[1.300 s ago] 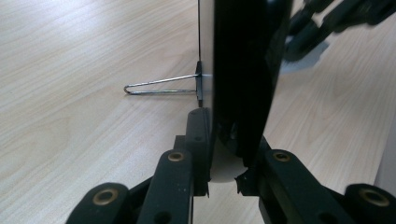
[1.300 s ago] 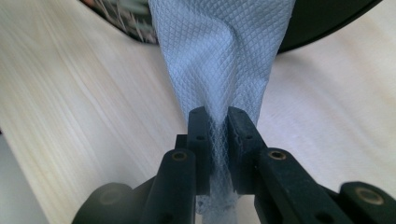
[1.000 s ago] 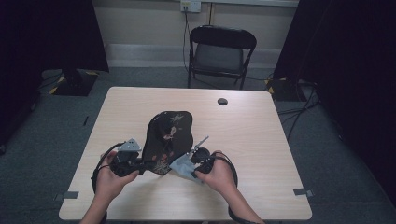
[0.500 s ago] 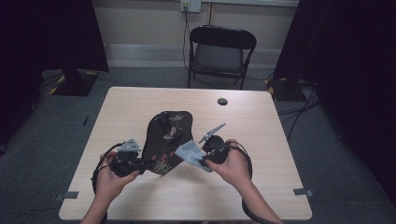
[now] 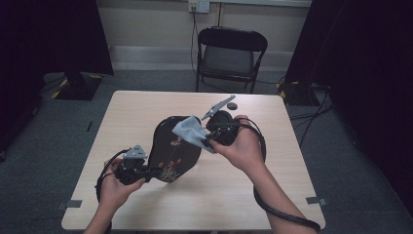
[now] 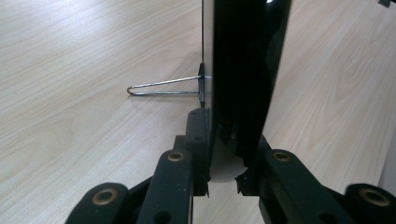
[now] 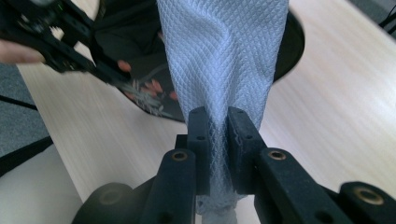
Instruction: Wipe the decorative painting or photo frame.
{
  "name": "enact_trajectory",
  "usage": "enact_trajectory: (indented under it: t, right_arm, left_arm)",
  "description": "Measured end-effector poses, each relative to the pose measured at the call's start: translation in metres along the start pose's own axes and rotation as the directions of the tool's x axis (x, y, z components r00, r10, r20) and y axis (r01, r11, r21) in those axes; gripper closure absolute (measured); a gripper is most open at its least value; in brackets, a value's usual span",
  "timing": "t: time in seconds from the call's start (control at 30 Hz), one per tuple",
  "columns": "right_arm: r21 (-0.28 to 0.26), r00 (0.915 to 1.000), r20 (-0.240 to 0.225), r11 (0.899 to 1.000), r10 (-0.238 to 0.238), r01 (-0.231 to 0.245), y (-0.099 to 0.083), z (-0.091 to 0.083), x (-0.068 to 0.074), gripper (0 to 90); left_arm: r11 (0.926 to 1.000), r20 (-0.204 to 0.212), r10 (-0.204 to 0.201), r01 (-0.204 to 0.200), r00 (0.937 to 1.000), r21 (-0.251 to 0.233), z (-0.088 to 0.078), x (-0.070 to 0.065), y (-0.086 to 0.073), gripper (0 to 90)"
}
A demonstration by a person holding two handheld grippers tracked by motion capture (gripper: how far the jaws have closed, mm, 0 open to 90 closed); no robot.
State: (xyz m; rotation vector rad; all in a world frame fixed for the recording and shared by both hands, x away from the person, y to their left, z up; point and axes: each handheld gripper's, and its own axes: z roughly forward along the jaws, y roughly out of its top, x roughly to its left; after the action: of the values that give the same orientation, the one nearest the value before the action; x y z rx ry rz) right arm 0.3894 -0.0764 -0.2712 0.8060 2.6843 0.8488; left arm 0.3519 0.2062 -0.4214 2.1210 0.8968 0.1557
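Jaws of both grippers are clamped tight: our left gripper pinches the lower edge of the glossy black oval plaque painted with red flowers, and our right gripper squeezes a pale blue waffle-weave cloth between its pads. In the left gripper view the plaque stands on edge between the jaws, with a thin wire stand sticking out of its back over the light wooden desk. We judge that we hold it low and by the rim so that the painted face stays free for wiping. The right gripper view shows the cloth hanging out past the jaws in a loose fold, in front of the flowered face, with the left gripper farther off. We take this for a lift of the cloth above the upper part of the plaque, ready for a pass. Beyond, a small dark round object lies on the desk near its far edge, and a black folding chair stands behind. We can read no writing or brand anywhere.
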Motion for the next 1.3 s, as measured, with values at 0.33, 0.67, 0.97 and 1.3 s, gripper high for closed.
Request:
enact_trajectory:
  t: [0.33,0.67,0.97,1.3]
  right_arm:
    - [-0.005,1.0000,0.008,1.000,-0.001,0.001,0.020,0.009,0.005,81.2]
    - [0.043,0.9997,-0.023,0.999,0.007,-0.006,0.001,0.039,0.008,81.2]
    - [0.091,0.9982,-0.051,0.996,0.030,-0.025,-0.024,0.071,0.014,81.2]
    - [0.166,0.9945,-0.082,0.985,0.064,-0.050,-0.053,0.108,0.020,81.2]
  left_arm:
    - [1.0000,0.001,0.007,-0.007,1.0000,0.003,0.000,-0.001,0.000,78.7]
    - [0.9999,0.003,0.012,-0.012,0.9999,0.005,0.000,0.000,0.000,78.7]
    - [0.9999,0.002,0.012,-0.012,0.9999,0.004,0.000,-0.001,0.000,78.7]
    - [0.9999,0.001,0.011,-0.011,0.9999,0.005,0.000,-0.001,0.000,78.7]
